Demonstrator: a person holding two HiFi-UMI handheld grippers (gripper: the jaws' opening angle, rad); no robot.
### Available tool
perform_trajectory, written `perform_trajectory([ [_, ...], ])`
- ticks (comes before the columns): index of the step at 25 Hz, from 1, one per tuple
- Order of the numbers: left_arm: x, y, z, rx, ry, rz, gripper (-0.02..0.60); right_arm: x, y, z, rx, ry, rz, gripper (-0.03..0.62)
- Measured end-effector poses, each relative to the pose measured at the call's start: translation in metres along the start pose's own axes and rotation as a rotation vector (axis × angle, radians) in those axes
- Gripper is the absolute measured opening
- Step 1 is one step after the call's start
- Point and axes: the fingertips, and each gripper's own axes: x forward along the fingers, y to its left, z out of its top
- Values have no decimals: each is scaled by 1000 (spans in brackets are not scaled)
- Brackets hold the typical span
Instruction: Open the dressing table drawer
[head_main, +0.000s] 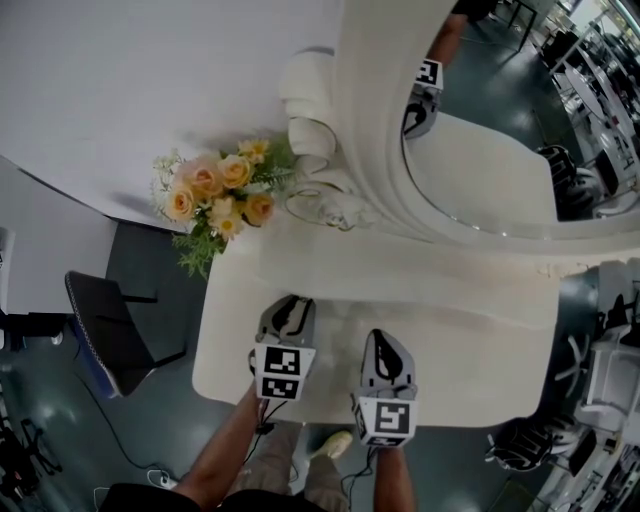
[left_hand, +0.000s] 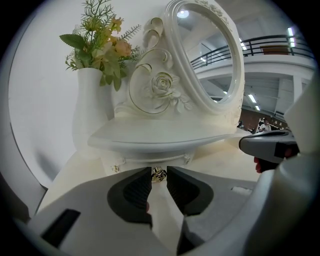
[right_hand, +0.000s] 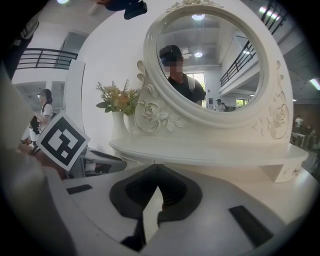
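Observation:
The white dressing table (head_main: 480, 340) carries an oval mirror (head_main: 500, 170) on a raised shelf (left_hand: 160, 135). Under that shelf lies the small drawer front (left_hand: 137, 164), with a gold drawer knob (left_hand: 159, 174) at its middle. My left gripper (left_hand: 159, 176) points at the drawer and its fingertips sit on both sides of the knob, shut on it. In the head view the left gripper (head_main: 289, 303) reaches over the tabletop toward the shelf. My right gripper (head_main: 381, 340) hovers beside it on the right; in its own view the right gripper (right_hand: 157, 167) has its tips together, holding nothing.
A white vase (left_hand: 92, 110) with peach and yellow flowers (head_main: 220, 195) stands at the shelf's left end. A black chair (head_main: 105, 330) is on the floor left of the table. The mirror shows a person (right_hand: 180, 75). The table's front edge (head_main: 330, 415) is close to my legs.

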Motion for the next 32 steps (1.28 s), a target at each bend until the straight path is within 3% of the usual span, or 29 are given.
perform_trajectory([
  [32,-44,-17,-33,-23,15,6,94,-38,22,-13,17,-8,12,-2],
])
